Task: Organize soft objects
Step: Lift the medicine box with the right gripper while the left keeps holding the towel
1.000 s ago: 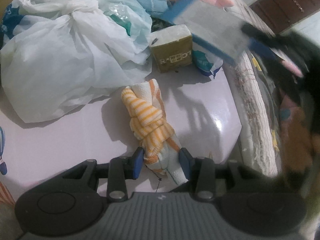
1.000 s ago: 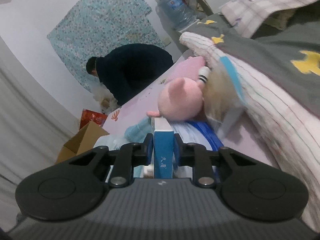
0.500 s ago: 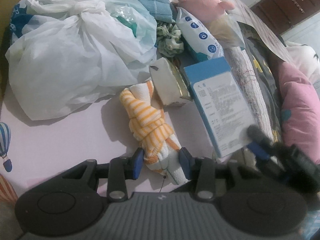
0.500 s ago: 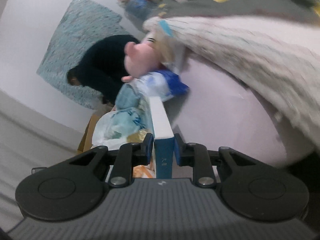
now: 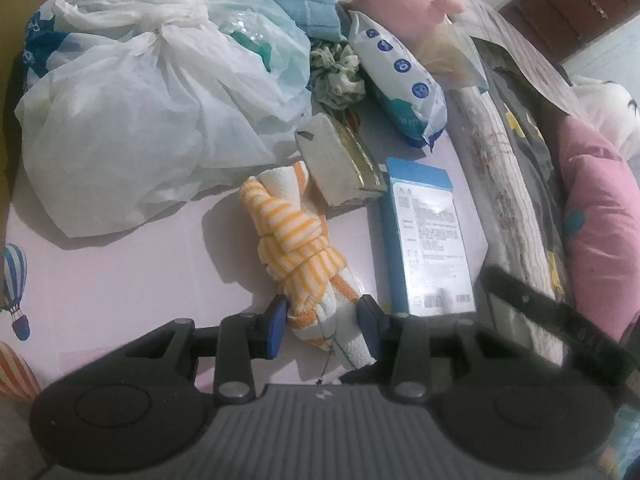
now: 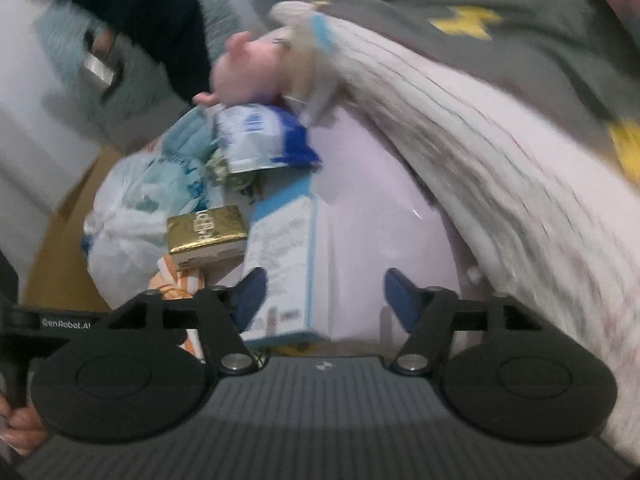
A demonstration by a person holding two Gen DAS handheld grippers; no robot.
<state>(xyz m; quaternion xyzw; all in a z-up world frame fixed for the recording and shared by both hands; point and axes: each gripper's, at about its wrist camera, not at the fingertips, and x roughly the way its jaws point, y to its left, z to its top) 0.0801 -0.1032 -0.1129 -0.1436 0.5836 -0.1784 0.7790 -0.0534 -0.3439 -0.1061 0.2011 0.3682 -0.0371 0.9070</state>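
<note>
Left gripper (image 5: 323, 322): clenched on knotted orange-striped towel (image 5: 298, 240). Right gripper (image 6: 322, 298): jaws opening, blue-and-white box (image 6: 286, 264) lying released between them, near the bedsheet's (image 5: 120, 280) right edge.

The knotted cloth (image 5: 298, 240) is white with orange stripes. The flat box (image 5: 428, 240) is blue-edged with a white printed face. The small box (image 6: 206, 228) is gold on 1 side, cream elsewhere. The plush toy (image 5: 400, 4) is pink, the towel (image 5: 304, 0) teal, the tied bag (image 5: 132, 100) translucent white, the bed sheet (image 5: 120, 280) pale pink.
</note>
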